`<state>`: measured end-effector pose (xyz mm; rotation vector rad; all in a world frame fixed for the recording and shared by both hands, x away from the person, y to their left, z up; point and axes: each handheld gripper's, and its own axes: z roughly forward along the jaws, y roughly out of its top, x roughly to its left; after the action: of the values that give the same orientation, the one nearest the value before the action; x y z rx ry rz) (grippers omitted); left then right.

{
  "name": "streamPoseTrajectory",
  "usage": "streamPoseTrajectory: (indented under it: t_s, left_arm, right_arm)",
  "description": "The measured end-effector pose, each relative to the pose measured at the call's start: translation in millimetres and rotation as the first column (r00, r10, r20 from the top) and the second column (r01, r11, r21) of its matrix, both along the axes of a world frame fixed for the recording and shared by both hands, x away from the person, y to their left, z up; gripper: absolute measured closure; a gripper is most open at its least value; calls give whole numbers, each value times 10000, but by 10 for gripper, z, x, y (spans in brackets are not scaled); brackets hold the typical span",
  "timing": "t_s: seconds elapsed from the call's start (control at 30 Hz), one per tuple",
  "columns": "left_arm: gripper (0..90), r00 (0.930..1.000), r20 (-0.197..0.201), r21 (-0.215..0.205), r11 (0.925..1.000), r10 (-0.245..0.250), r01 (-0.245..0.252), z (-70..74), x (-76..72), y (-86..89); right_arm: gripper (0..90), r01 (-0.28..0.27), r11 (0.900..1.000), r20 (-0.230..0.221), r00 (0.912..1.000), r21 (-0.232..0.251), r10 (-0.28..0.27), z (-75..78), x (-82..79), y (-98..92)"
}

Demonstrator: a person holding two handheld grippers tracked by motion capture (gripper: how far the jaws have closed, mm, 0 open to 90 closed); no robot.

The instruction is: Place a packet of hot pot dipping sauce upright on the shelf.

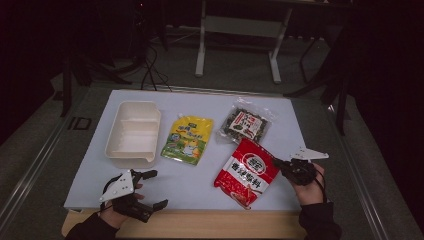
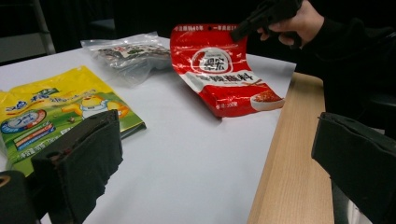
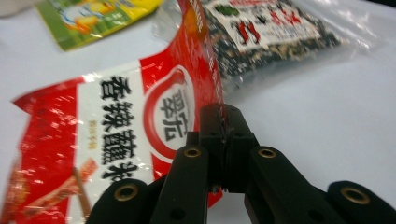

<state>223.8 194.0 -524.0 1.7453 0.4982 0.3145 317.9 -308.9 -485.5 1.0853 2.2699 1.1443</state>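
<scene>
Grippers differ. Left gripper (image 1: 148,189) rests at the table's (image 1: 200,187) near edge, jaws wide apart, nothing between them. White tray (image 1: 132,131), yellow pouch (image 1: 188,139) and clear bag (image 1: 244,125) lie untouched on the white surface. Red pouch (image 1: 247,172) lies right of centre; right gripper (image 1: 278,163) is clamped on its right edge, that edge lifted off the table.
</scene>
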Motion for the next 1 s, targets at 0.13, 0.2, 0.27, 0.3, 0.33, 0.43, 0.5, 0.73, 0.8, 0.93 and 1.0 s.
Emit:
streamPoseTrajectory:
  t_s: [0.13,0.2,0.27,0.3,0.33,0.43,0.5,0.73,0.8,0.93,1.0]
  left_arm:
    - [25,10000,-10,159,9999,66,-66,3,6,-1]
    - [32,9999,63,246,9996,148,-150,11,12,1]
    - [37,9998,149,248,9996,141,-145,18,16,10]
    - [43,9996,194,250,9995,209,-213,24,16,16]
    - [43,9996,194,250,9995,209,-213,24,16,16]
    - [43,9996,116,213,9994,253,-255,41,21,20]
    - [43,9995,-19,252,9991,330,-329,47,24,15]
    - [42,9994,-292,295,9994,174,-165,84,-3,-15]
    - [43,9994,-331,344,9994,109,-98,100,-15,-34]
    - [43,9991,-426,689,9976,-2,31,107,-23,-71]
    - [43,9977,-622,627,9976,-270,309,118,-22,-83]
  right_arm:
    - [889,-177,9998,269,9995,-29,178,125,-33,51]
    - [890,-321,9995,414,9986,-74,324,194,-53,79]
    - [890,-449,9990,525,9976,-91,453,263,-76,113]
    - [890,-486,9987,622,9968,-144,494,296,-89,131]
    - [890,-486,9987,622,9968,-144,494,296,-89,131]
    - [890,-750,9970,825,9937,-167,761,419,-134,195]
    - [890,-868,9960,958,9915,-210,885,476,-162,226]
    - [890,-1348,9904,1406,9804,-303,1377,620,-243,344]
    - [890,-1483,9883,1469,9774,-354,1519,652,-265,372]
    - [890,-1762,9834,1633,9698,-430,1809,727,-331,433]
    - [890,-1853,9814,1784,9652,-500,1913,759,-369,458]
